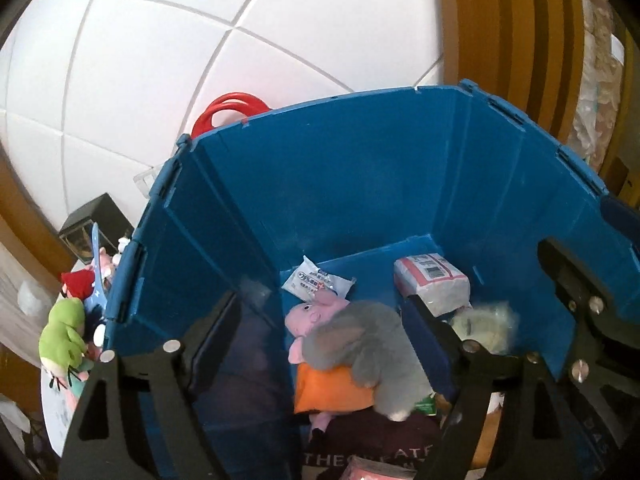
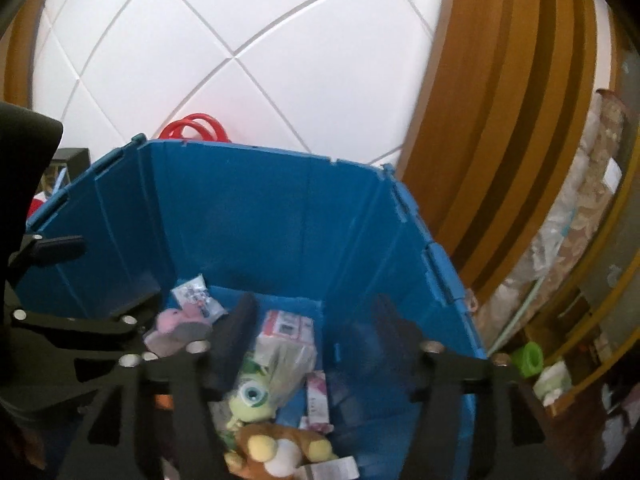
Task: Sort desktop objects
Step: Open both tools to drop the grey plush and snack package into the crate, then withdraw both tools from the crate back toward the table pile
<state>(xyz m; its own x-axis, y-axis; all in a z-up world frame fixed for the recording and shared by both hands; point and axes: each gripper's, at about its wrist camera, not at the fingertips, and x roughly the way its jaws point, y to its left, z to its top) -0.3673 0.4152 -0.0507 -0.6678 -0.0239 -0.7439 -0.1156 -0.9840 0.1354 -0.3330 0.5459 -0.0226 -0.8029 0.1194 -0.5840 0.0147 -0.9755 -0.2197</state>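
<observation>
A deep blue bin (image 1: 360, 168) holds the sorted things. In the left wrist view my left gripper (image 1: 320, 308) hangs open inside it, above a grey plush (image 1: 360, 344) lying over a pink pig plush (image 1: 316, 312) with an orange body. A white sachet (image 1: 316, 282) and a tissue pack (image 1: 432, 280) lie further back. In the right wrist view my right gripper (image 2: 312, 312) is open over the bin (image 2: 240, 208), with nothing between its pads. Below it lie a green one-eyed plush (image 2: 250, 396), a brown plush (image 2: 276, 448) and the tissue pack (image 2: 284, 328).
Red handles (image 1: 232, 108) rise behind the bin. Outside its left wall lie a green plush (image 1: 64, 332), other small toys and a dark box (image 1: 92, 220). A white panelled wall and wooden trim stand behind. A green cup (image 2: 528, 358) sits right of the bin.
</observation>
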